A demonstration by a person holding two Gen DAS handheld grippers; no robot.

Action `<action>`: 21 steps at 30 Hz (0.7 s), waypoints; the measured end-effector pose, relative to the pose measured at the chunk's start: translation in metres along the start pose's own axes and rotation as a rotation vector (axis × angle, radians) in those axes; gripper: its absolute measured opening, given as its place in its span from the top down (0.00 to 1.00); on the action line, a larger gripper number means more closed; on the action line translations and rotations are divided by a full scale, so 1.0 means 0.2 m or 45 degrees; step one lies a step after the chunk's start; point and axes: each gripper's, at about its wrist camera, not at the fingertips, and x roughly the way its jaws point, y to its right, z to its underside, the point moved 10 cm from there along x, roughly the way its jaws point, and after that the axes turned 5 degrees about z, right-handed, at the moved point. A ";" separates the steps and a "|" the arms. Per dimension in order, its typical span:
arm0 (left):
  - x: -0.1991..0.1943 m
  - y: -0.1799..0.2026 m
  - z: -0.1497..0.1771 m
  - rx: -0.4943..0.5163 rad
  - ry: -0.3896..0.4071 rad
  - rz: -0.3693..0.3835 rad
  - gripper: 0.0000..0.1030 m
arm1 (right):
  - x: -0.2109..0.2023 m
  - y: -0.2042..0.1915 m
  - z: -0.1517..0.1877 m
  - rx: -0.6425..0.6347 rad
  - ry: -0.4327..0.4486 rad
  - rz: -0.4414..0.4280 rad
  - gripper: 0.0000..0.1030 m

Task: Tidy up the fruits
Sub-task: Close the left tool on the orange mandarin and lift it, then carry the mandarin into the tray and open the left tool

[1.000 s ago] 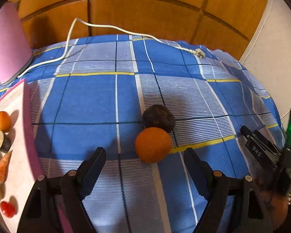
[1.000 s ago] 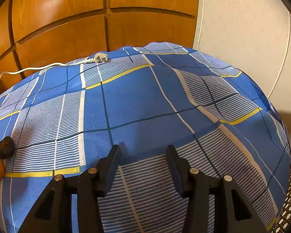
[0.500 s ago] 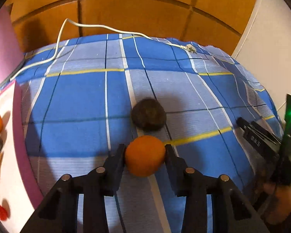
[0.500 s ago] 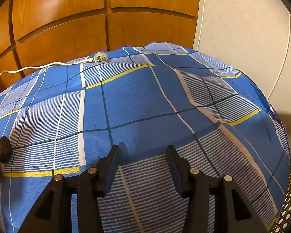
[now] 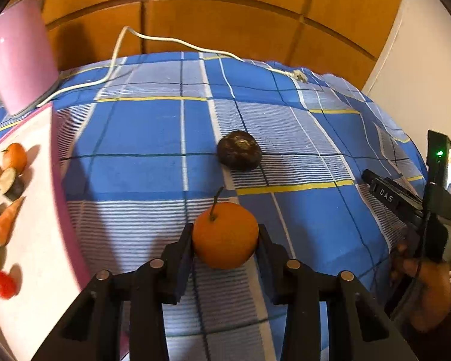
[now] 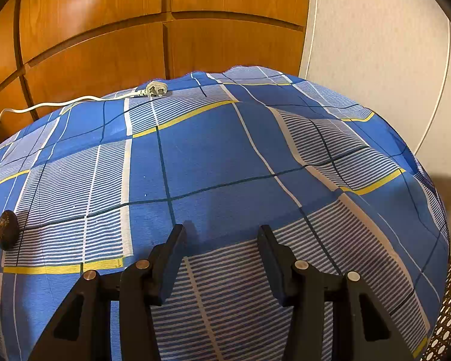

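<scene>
Orange (image 5: 225, 234) sits pinched in the left gripper (image 5: 225, 242), both pads tight on its sides, stem up, over the blue check cloth (image 5: 135, 132). Dark round fruit (image 5: 239, 154) lies on the cloth just past it. Only the left cam shows the white tray (image 5: 42, 210) w/ a small orange, carrot (image 5: 4, 221) & red bit. Right cam shows the right gripper (image 6: 221, 258) spread, nothing in it, plus the white plug (image 6: 155, 90); the dark fruit is at its left edge.
</scene>
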 end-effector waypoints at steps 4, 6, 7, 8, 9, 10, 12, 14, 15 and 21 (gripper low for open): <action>-0.08 -0.02 0.00 -0.032 0.035 -0.016 0.62 | 0.00 0.00 0.00 0.000 0.000 0.000 0.51; -0.12 -0.03 -0.01 -0.033 0.058 -0.016 0.62 | 0.00 0.00 0.00 0.000 0.000 0.000 0.51; -0.14 -0.03 -0.01 -0.032 0.068 -0.016 0.62 | 0.00 0.00 0.00 -0.001 0.000 0.001 0.51; -0.16 -0.03 -0.01 -0.031 0.076 -0.017 0.62 | 0.00 0.00 0.00 -0.001 0.000 0.001 0.51; -0.18 -0.03 -0.01 -0.033 0.081 -0.016 0.62 | 0.00 0.00 0.00 0.000 0.000 0.001 0.51; -0.19 -0.03 -0.01 -0.039 0.088 -0.014 0.62 | 0.00 0.00 0.00 0.000 0.000 0.001 0.51; -0.21 -0.03 -0.01 -0.046 0.096 -0.013 0.62 | 0.00 0.00 0.00 -0.001 0.000 0.001 0.51; -0.23 -0.04 -0.01 -0.058 0.106 -0.009 0.62 | 0.00 0.00 0.00 0.000 0.000 0.000 0.51; -0.24 -0.05 -0.01 -0.063 0.108 -0.006 0.62 | 0.00 0.00 0.00 0.000 0.000 0.000 0.51; -0.34 -0.10 -0.02 -0.105 0.156 -0.008 0.62 | 0.00 0.00 0.00 -0.001 0.000 0.002 0.51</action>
